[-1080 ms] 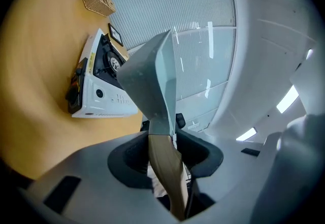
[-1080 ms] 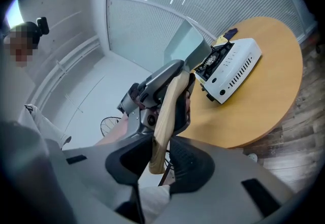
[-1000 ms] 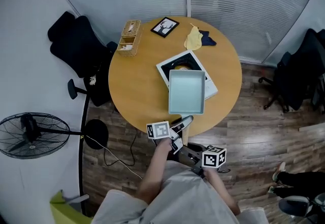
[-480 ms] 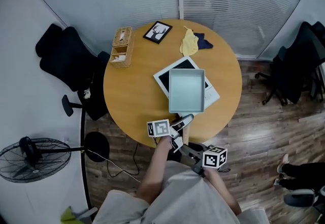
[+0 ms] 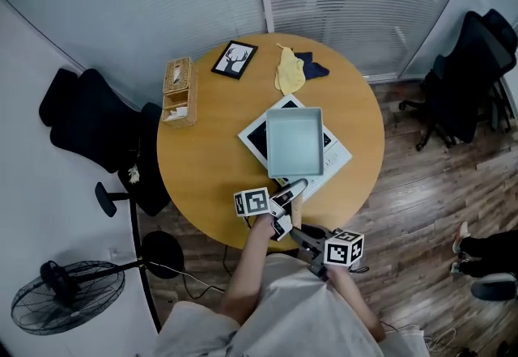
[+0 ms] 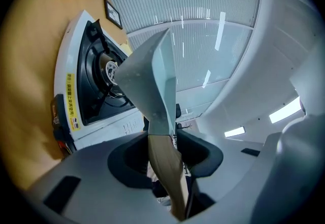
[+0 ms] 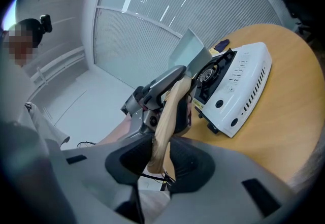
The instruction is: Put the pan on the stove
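Pan [image 5: 295,141] and both grippers now lie further in over the table [image 5: 202,177] than a second ago. Earlier the pan's near edge overhung the stove's front; now the whole square pan sits within the outline of the stove [image 5: 340,159]. The room has also slid across the head view, so the camera has moved with the person.

Left gripper [image 5: 291,192]: jaws clenched on the wooden handle [image 6: 165,167] just behind the pan, as its own view shows, with the pads pressed to either side of the wood. Right gripper [image 5: 293,232]: jaws clenched on the free end of the same handle, nearer the person. Neither opening has changed over the second, so the two-handed hold is steady.

Position of the pan: above the middle of the stove, with the white casing showing on its left, right and near sides. The left gripper view shows the burner [image 6: 109,70] close beside the pan's base, seemingly with a narrow gap between them. Whether the base touches the pan supports cannot be told.

Meaning for the task: the carry looks nearly done. What probably remains is lowering the pan level onto the burner and then opening both pairs of jaws.
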`<state>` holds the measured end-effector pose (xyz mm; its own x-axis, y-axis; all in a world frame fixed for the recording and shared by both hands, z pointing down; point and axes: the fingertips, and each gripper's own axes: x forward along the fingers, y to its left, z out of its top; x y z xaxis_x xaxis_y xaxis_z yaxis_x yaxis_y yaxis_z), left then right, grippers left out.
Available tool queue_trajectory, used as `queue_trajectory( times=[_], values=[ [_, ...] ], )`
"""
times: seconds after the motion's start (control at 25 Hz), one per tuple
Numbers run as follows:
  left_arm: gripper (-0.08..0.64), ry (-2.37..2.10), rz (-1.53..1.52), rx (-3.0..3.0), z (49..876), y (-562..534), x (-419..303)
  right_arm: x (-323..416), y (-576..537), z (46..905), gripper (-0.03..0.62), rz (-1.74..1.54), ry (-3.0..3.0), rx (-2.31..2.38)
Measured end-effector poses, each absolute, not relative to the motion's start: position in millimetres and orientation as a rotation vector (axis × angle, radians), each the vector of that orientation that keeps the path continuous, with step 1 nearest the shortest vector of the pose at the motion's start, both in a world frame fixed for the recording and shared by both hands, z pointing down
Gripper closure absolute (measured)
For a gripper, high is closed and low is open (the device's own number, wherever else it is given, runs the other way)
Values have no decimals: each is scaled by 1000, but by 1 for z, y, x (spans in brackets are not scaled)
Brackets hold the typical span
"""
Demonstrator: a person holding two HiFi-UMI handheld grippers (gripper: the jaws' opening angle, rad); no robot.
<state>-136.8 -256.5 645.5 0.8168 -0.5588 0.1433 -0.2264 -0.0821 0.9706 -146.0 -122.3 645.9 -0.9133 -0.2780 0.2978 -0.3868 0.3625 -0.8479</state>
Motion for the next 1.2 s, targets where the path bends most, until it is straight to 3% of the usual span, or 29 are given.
queue_trajectory(
  times=[1.2],
  values=[
    [393, -574, -250, 1539, 688, -280, -155, -171, -149, 668, 472, 1727, -2414, 723]
  ],
)
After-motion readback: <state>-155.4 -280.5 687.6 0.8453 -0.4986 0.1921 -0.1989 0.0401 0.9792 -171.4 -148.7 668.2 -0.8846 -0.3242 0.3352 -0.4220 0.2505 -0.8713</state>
